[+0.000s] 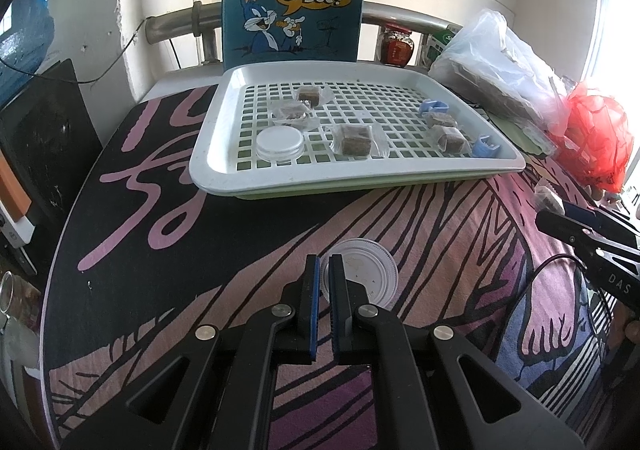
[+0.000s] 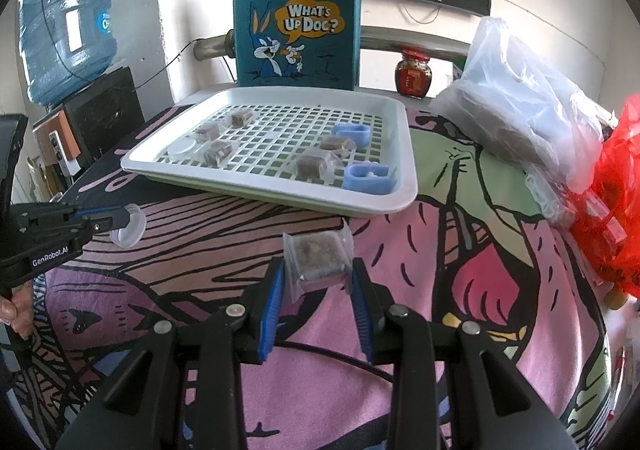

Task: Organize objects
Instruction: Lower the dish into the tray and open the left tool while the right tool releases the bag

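1. Holding two items above the printed cloth (image 2: 460, 234), both near of the white tray (image 2: 404, 190).
2. Left gripper (image 1: 325, 270): jaws pinched narrow on the rim of a clear round lid (image 1: 362, 278). In the right view the lid (image 2: 129, 225) hangs edge-on from the fingertips, left of centre.
3. Right gripper (image 2: 318, 274): jaws clamped on a bagged brown cube (image 2: 318, 256), pads on the bag's two sides. Bag sits upright between them.
4. Tray already carries more bagged cubes (image 2: 314, 166), a second round lid (image 2: 182, 149) at its left, and two blue clips (image 2: 366, 178) at its right.
5. Risks:
   - Lid grip is thin, on the edge only. Any twist and I expect it to pivot or slip out.
   - The bag film is slick and loose; the cube could slide down inside it if I tilt.
   - Tray rim is raised. Coming in low, I'd catch it and shove the tray.
   - The tray's right side is crowded; dropping there could knock the clips or cubes.
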A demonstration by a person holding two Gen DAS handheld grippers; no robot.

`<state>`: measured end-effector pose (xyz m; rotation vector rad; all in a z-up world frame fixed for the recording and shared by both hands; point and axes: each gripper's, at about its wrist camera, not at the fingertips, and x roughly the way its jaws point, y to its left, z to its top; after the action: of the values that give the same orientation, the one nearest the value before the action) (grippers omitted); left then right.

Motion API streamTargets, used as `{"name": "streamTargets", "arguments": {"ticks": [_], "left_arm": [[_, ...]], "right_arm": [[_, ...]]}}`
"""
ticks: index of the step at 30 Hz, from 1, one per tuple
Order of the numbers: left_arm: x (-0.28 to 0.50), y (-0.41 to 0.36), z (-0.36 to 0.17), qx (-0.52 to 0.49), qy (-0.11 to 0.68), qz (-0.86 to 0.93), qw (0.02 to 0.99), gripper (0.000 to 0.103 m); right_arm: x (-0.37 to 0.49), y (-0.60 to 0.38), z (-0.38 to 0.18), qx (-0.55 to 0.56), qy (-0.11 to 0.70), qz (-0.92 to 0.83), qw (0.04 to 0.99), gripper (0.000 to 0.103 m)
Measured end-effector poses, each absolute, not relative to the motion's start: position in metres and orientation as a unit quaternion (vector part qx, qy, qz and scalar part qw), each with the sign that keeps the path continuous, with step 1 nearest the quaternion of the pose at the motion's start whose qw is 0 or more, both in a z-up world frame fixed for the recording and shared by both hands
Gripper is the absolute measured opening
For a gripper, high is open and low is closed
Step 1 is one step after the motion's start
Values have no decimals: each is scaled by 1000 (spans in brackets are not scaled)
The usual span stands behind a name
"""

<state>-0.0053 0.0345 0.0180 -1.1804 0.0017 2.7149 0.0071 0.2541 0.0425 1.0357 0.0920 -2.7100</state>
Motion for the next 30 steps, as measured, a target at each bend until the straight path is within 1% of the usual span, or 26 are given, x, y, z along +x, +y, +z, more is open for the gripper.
{"name": "streamTargets", "arguments": {"ticks": [4,7,12,15,17,22,28,30], "left_arm": [[-8,30,19,-402,-11,911,98,3],[-14,24,32,-401,-22,909,109,3],[-39,17,69,-364,-8,926,100,3],[-61,14,83,-349,-6,932,93,3],[-77,13,84,-352,-6,931,93,3],[-111,16,63,-379,-3,922,83,3],[-123,20,37,-403,3,912,78,3],[-124,22,34,-397,4,914,78,4]], "right_arm": [[2,261,40,366,9,-921,130,32],[-3,268,44,376,-13,-914,150,32],[-16,276,88,337,-12,-928,155,32],[-32,271,111,316,-2,-935,160,32],[-49,265,117,316,6,-935,158,32],[-89,252,100,353,6,-921,164,32],[-117,242,64,394,18,-906,155,32],[-121,243,58,397,18,-905,151,34]]}}
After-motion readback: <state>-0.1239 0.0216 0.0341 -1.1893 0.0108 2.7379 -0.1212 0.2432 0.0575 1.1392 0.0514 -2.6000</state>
